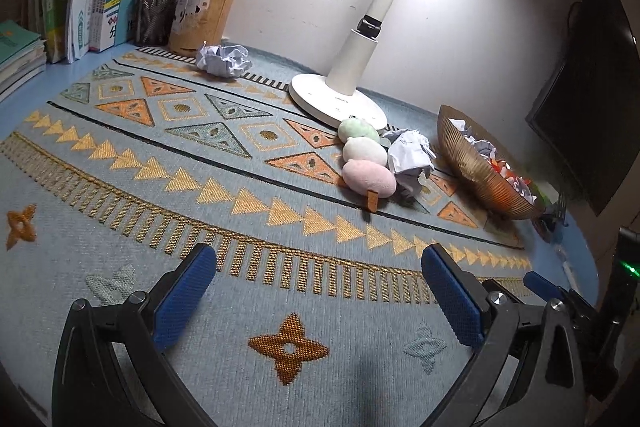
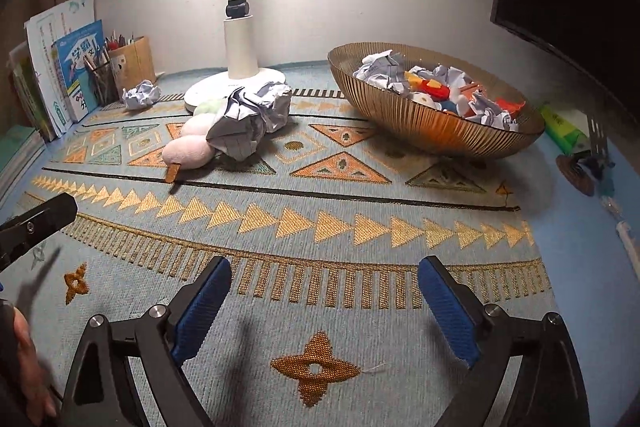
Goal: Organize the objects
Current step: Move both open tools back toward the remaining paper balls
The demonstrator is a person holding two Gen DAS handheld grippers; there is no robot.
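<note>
Paper wads are what's left to tidy here, I reckon. Both tools hang over the patterned mat (image 2: 320,187) on the bench with nothing in them: the left gripper (image 1: 320,291) has its jaws spread wide, and the right gripper (image 2: 324,291) has its jaws spread too, only mat showing between the blue pads. The ribbed bowl (image 2: 400,115) at the upper right of the right wrist view already holds crumpled paper and some colourful bits, so that looks like the drop spot. One big paper wad (image 2: 252,119) sits at centre-left of that view, leaning on the pastel plush (image 2: 188,151) just in front of the lamp base (image 2: 208,89). A smaller wad (image 2: 140,95) lies at the upper left, near the pen cups (image 2: 128,65). If it were me, I'd take the big one with the right tool, come in from the bowl side so the plush doesn't get dragged along, squeeze gently, then lift clear of the bowl's rim before letting go.
</note>
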